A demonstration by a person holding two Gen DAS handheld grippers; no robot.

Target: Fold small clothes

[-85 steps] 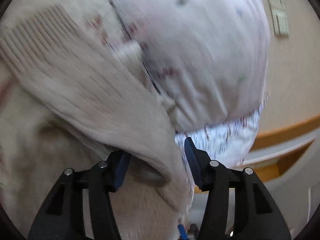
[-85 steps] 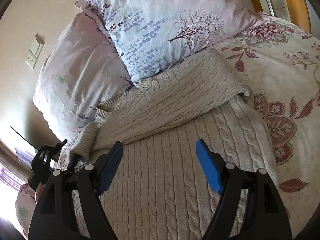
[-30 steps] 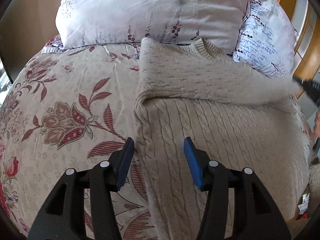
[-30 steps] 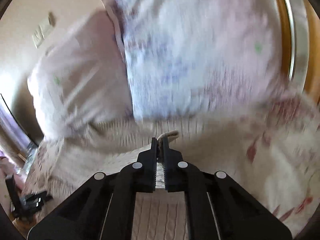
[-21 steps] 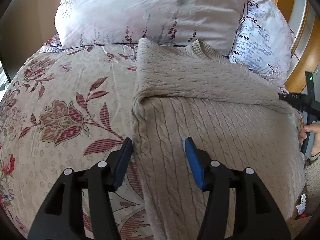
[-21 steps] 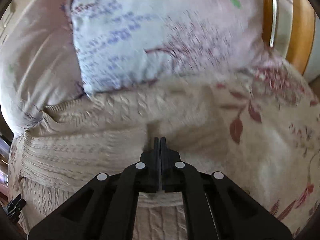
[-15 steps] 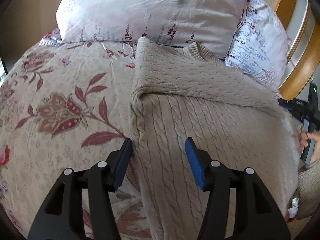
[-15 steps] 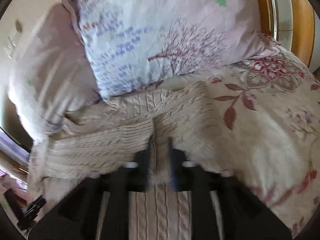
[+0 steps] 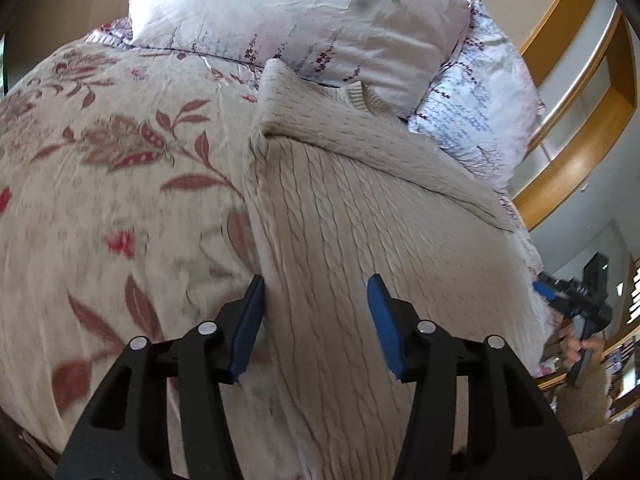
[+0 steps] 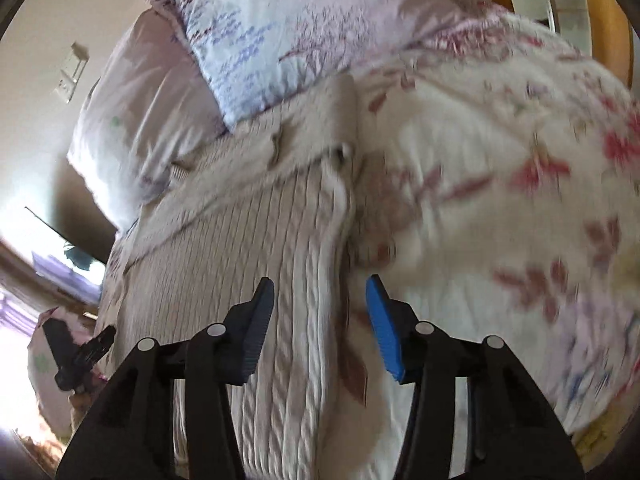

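Sweater (image 9: 360, 216) flat on bedspread (image 9: 120, 184) (both tongs spread, empty).

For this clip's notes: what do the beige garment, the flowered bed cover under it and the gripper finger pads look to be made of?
Sweater: thick knitted yarn, probably wool or acrylic; raised cable ribs and a matte, slightly fuzzy face. Bed cover: thin woven cloth, likely printed cotton; flat red-brown flowers, fine creases, no sheen. Finger pads on the left gripper: blue, matte, seemingly rubber or soft plastic, set on black hard-plastic fingers.
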